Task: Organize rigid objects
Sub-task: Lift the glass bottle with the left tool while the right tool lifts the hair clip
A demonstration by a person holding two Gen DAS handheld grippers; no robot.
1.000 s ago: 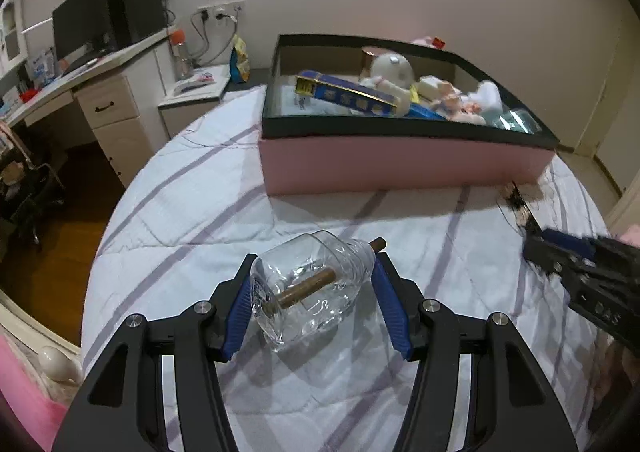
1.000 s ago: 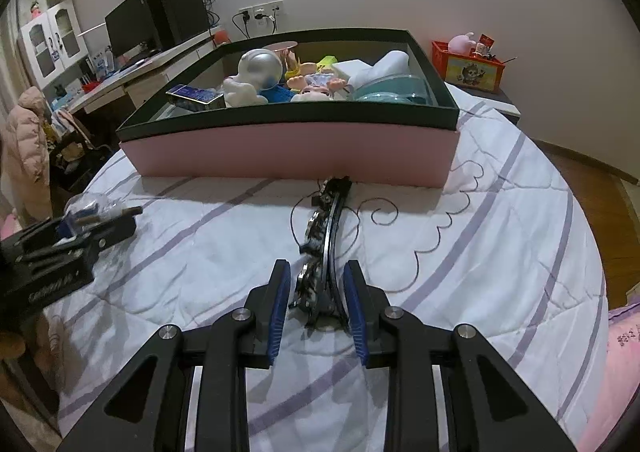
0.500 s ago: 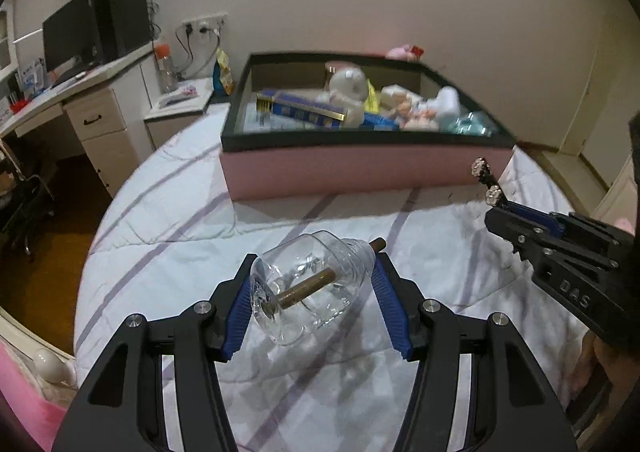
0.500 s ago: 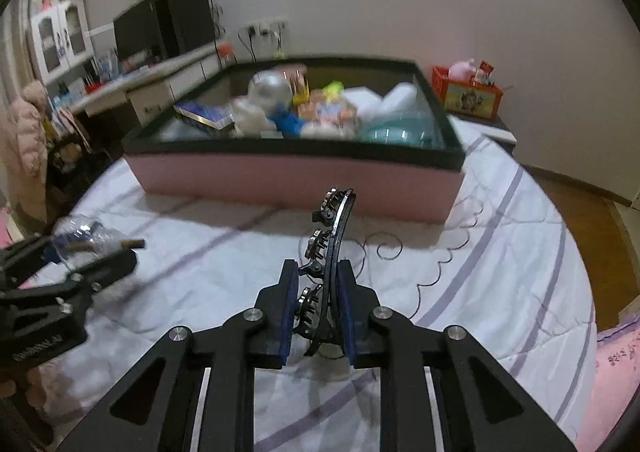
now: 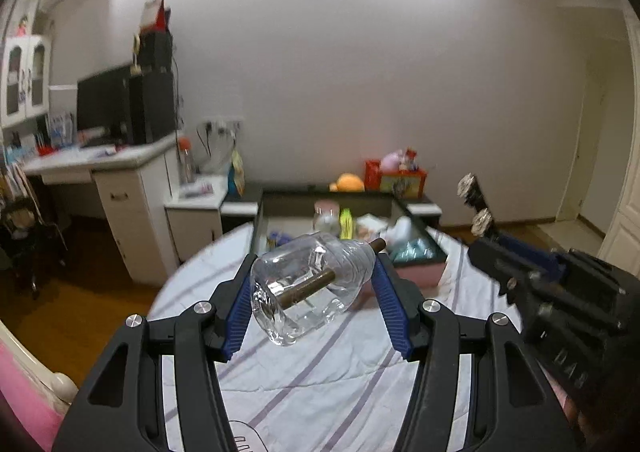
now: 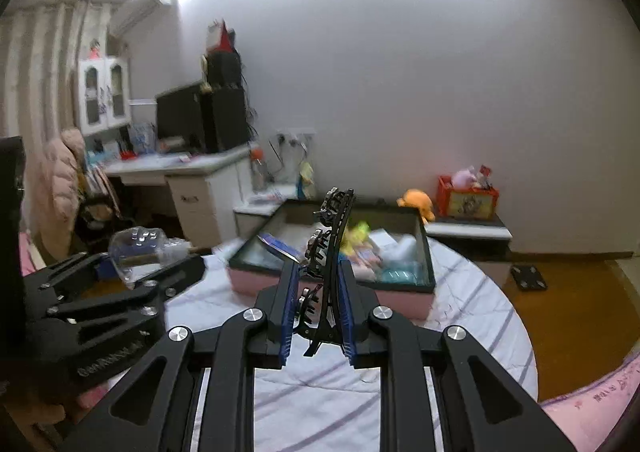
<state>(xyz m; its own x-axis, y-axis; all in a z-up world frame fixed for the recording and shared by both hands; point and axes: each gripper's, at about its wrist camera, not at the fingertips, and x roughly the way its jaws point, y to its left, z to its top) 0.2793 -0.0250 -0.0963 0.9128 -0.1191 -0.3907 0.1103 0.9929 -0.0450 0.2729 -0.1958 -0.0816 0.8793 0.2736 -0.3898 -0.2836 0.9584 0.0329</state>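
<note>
My left gripper (image 5: 314, 272) is shut on a clear bottle (image 5: 304, 292) with a brown stick through it, held on its side above the bed. The same bottle (image 6: 140, 248) shows at the left of the right wrist view. My right gripper (image 6: 319, 272) is shut on a black jewelled hair clip (image 6: 330, 248), which sticks up past the fingertips. From the left wrist view that clip (image 5: 474, 199) rises out of the right gripper (image 5: 516, 260) at the right. Ahead of both stands a pink box (image 6: 400, 296) with a dark rim, holding several toys and packets.
The bed (image 5: 320, 392) has a white cover with purple stripes. A white desk (image 5: 120, 187) with a monitor stands at the left, a nightstand (image 5: 196, 203) beside it. Behind the box are a red toy crate (image 6: 468, 203) and an orange plush (image 6: 416, 201). A scale (image 6: 528, 278) lies on the wooden floor.
The right gripper closed on the hair clip and lifted it off the bed. Both grippers rose and tipped upward, so the box sank lower and the wall fills the views.
</note>
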